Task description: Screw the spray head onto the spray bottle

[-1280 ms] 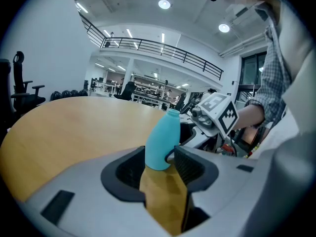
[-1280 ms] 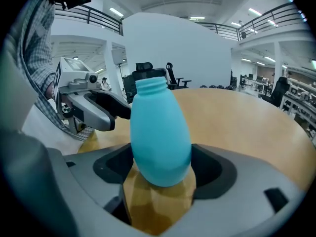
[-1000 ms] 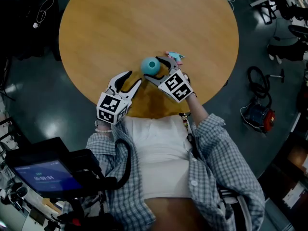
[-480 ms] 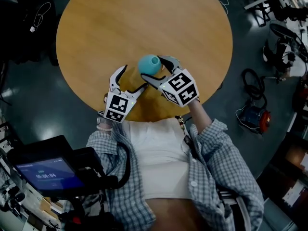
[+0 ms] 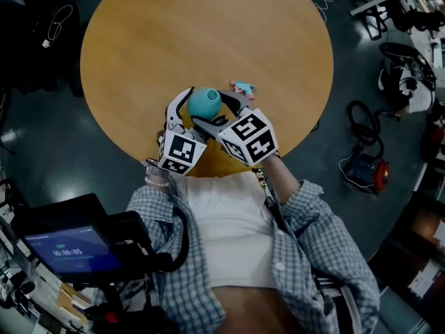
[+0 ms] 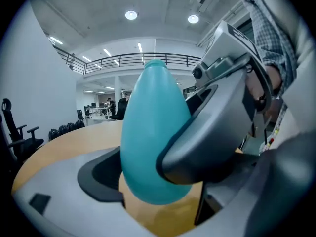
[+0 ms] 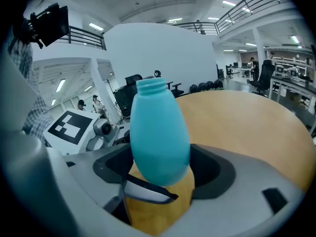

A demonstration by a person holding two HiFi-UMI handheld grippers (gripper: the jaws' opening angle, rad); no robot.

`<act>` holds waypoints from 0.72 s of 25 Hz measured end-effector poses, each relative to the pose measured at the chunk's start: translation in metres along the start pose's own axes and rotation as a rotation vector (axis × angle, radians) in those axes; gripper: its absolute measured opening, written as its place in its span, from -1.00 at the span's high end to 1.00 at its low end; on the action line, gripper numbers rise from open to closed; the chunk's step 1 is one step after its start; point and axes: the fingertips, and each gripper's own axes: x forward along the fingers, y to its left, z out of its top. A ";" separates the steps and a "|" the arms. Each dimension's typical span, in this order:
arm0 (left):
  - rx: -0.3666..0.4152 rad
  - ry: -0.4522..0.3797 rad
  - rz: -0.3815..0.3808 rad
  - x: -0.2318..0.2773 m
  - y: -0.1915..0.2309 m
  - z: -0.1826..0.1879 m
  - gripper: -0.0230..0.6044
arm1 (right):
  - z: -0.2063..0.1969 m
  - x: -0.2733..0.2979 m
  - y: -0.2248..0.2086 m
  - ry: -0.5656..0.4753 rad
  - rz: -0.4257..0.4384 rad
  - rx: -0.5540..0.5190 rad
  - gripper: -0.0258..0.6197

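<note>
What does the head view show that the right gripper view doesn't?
Only head view: the small pink-and-teal spray head lying on the round wooden table beyond the grippers, and a dark screen at lower left. Only right gripper view: black office chairs and a balcony railing in the background. Both: the teal egg-shaped plastic spray bottle clamped in the right gripper over that table, and the left gripper, whose jaws have just been opening with the bottle between them.

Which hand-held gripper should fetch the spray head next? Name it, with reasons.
Right, likely. The spray head lies on the table just beyond the right hand-held gripper. That one grips the bottle, but the left hand-held gripper, its jaws just opening, has the bottle between them and could take it.
</note>
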 end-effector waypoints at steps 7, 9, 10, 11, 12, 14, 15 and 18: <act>0.098 -0.015 0.009 -0.003 0.002 0.009 -0.46 | 0.005 -0.005 0.003 -0.037 0.018 -0.006 -0.13; 0.093 -0.036 0.017 -0.003 0.003 0.013 -0.46 | 0.009 -0.007 0.003 -0.053 0.014 -0.025 -0.13; 0.085 -0.047 0.019 -0.003 0.003 0.015 -0.46 | 0.011 -0.008 0.003 -0.064 0.014 -0.030 -0.13; 0.075 -0.057 0.019 -0.004 0.003 0.017 -0.46 | 0.012 -0.009 0.003 -0.076 0.015 -0.032 -0.13; 0.066 -0.067 0.018 -0.004 0.003 0.018 -0.46 | 0.014 -0.010 0.002 -0.088 0.016 -0.032 -0.13; 0.059 -0.079 0.015 -0.003 0.003 0.020 -0.46 | 0.015 -0.012 0.002 -0.113 0.019 -0.032 -0.13; 0.065 -0.081 0.016 -0.004 0.003 0.021 -0.46 | 0.016 -0.013 0.002 -0.123 0.024 -0.031 -0.13; 0.073 -0.082 0.029 -0.005 0.006 0.020 -0.46 | 0.015 -0.018 0.002 -0.137 0.045 -0.009 -0.13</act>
